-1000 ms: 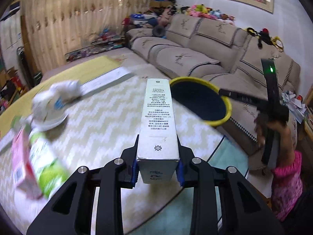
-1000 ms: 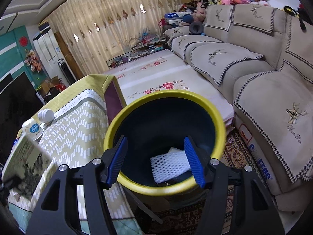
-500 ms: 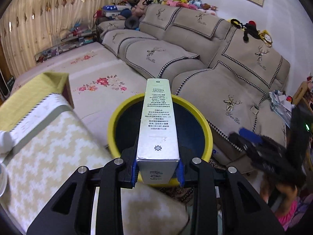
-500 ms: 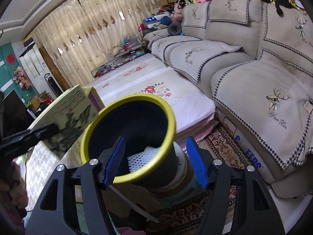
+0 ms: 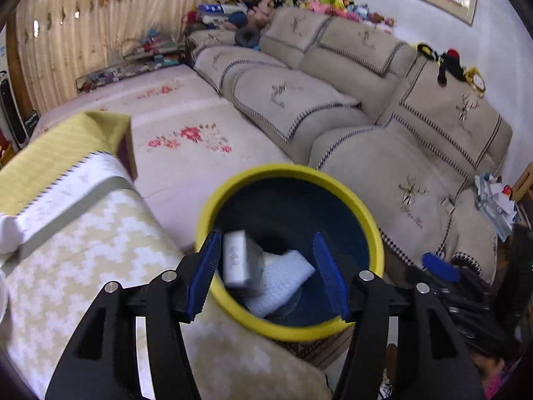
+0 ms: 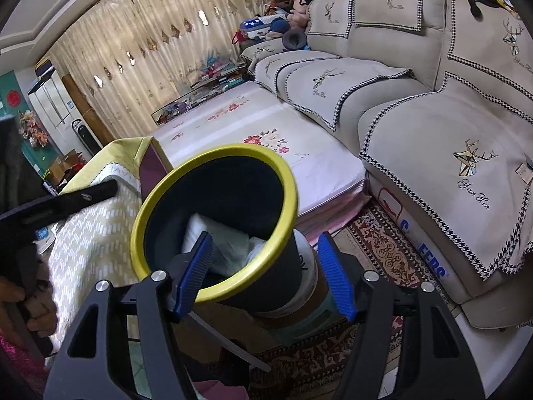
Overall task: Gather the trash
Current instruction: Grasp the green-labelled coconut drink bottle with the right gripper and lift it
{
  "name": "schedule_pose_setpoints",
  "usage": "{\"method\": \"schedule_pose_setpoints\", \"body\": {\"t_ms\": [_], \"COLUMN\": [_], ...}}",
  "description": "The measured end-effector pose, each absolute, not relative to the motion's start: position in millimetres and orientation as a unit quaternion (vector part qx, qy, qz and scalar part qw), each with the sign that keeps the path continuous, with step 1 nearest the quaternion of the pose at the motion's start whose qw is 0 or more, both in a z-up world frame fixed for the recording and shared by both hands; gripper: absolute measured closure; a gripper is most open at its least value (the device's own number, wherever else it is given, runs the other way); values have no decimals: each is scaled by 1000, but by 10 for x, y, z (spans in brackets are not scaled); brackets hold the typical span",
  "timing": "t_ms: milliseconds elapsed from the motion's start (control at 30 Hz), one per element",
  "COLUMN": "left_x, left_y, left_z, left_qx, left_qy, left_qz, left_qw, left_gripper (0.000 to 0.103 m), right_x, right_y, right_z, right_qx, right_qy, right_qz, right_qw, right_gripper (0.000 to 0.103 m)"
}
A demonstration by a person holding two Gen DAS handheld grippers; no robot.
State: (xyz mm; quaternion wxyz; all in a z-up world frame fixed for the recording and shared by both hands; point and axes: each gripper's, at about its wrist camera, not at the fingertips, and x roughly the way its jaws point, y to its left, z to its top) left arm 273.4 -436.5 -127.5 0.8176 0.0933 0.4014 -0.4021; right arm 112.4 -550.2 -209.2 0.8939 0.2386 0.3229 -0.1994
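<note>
Left gripper (image 5: 266, 275): jaws spread, empty, above yellow-rimmed bin (image 5: 366, 220). Inside bin: blurred white carton (image 5: 238, 261), white foam netting (image 5: 283, 280). Zigzag-cloth table (image 5: 83, 266) beside bin; beige sofa (image 5: 383, 133) behind.

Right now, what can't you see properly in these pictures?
- Box: left wrist view, blurred, so its print is unreadable.
- Bin bottom: both views, covered by the box and white foam.
- Bin's stand: right wrist view, partly hidden behind the right hand-held gripper.
- White thing on the table: left wrist view, cut off by the left edge.
</note>
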Motion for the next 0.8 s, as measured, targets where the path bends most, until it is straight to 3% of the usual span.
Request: {"method": "schedule_pose_setpoints", "body": {"t_ms": [233, 367, 800], "left_x": [2382, 2291, 2511], "left_y": [-3413, -2814, -665], "left_z": [-677, -494, -510], "left_qx": [60, 45, -29], "left_qy": [333, 306, 269], "left_qz": [-386, -352, -180], "left_qw": [858, 883, 946], "left_gripper": [15, 6, 5], "right_x": [1234, 1322, 1790], "right_y": [-5246, -5032, -4160], "right_z": [-2063, -1995, -1788], "right_qx": [226, 209, 139], "right_qy": [330, 333, 351], "right_qz": [-183, -173, -116], "right_qw": [898, 903, 919], "right_gripper": [40, 39, 37]}}
